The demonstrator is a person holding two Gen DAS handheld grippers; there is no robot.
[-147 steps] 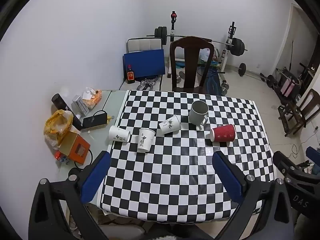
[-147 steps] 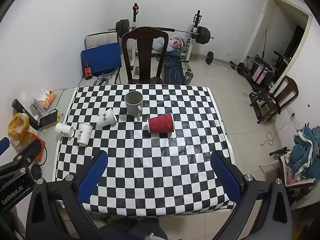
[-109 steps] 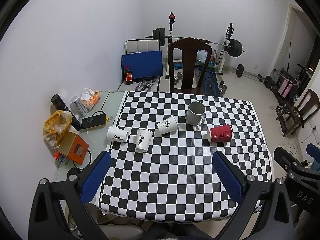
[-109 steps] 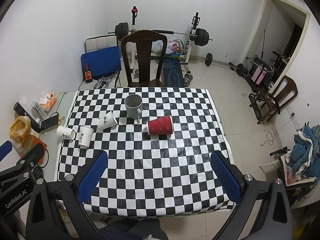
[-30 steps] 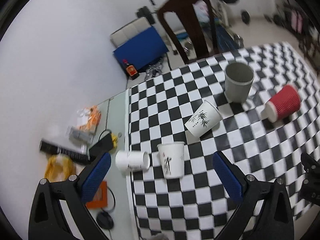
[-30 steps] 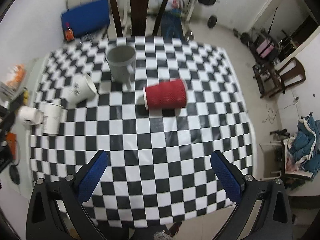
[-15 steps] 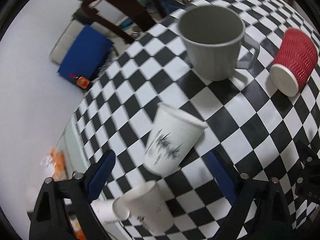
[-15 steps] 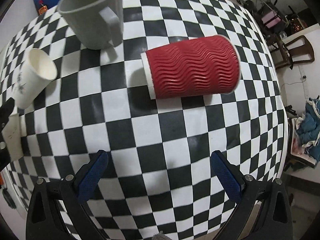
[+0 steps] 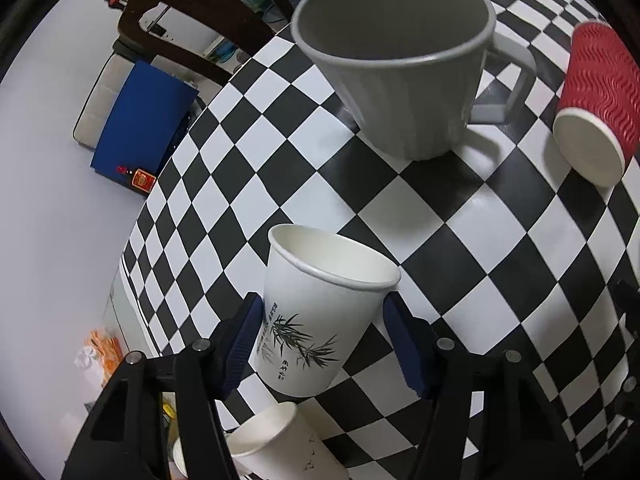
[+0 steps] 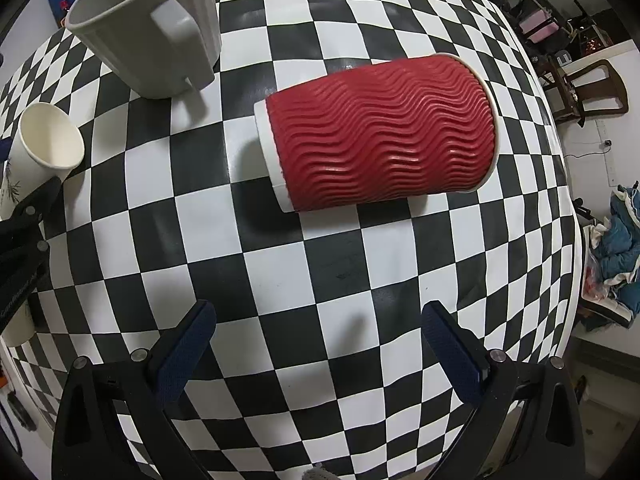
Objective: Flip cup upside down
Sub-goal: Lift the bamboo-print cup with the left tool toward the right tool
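A white paper cup with a bamboo print (image 9: 320, 312) lies tilted on the checkered tablecloth (image 9: 460, 240). My left gripper (image 9: 326, 332) has closed its blue pads on the cup's two sides. The same cup shows at the left edge of the right wrist view (image 10: 46, 148). A red ribbed paper cup (image 10: 380, 130) lies on its side, base to the left. My right gripper (image 10: 318, 344) is open and empty, just short of the red cup and low over the cloth. The red cup also shows in the left wrist view (image 9: 596, 96).
A grey mug (image 9: 404, 52) stands upright behind the white cup, handle to the right; it also shows in the right wrist view (image 10: 148, 24). Another white paper cup (image 9: 276, 448) stands below my left gripper. A dark wooden chair (image 9: 192, 12) is behind the table.
Both grippers have come down close to the table. My left gripper has closed around the bamboo-print cup. My right gripper has moved nearer the red cup and stays open.
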